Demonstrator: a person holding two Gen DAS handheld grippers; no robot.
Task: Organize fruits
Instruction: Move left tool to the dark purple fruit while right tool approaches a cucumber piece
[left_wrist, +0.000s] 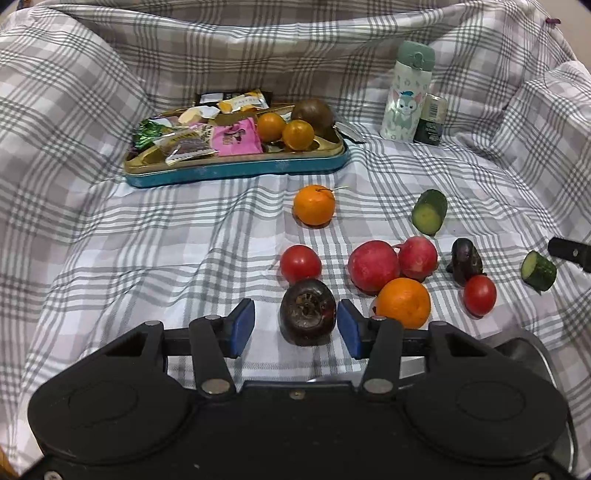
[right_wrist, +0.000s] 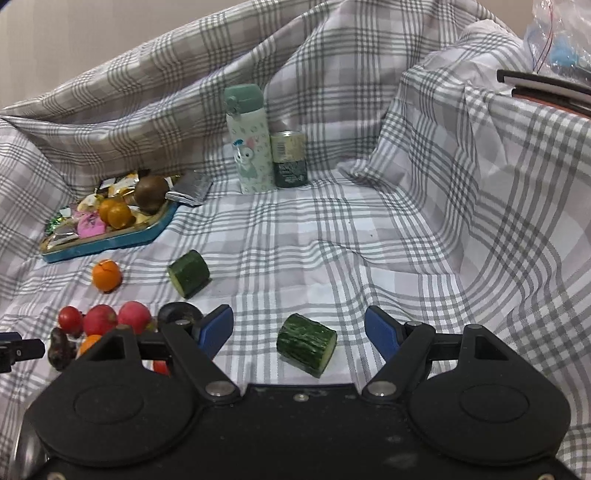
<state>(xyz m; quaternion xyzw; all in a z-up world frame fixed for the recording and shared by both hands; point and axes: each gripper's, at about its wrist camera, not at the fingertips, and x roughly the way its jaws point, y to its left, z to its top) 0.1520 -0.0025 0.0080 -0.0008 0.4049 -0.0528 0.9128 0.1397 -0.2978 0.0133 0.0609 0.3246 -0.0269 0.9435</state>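
Two grippers, both released: left gripper (left_wrist: 295, 325) should centre its pads on the dark fruit (left_wrist: 307, 316) at twelve o'clock; right gripper (right_wrist: 299, 332) likewise astride the cucumber piece (right_wrist: 306, 344).

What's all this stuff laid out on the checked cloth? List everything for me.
Tin tray: one, teal with gold inside, far left, holding wrapped snacks, two small oranges and a brown fruit.
Loose oranges: two, on the cloth.
Tomatoes: two, red, mid cloth.
Red round fruits: two, side by side.
Dark purple fruits: two; one sits between the left jaws.
Cucumber pieces: two, green; one lies before the right jaws.
Bottle: one, pale green, at the back.
Can: one, dark green, beside the bottle.
Checked cloth: grey and white.
Left gripper: open.
Right gripper: open.
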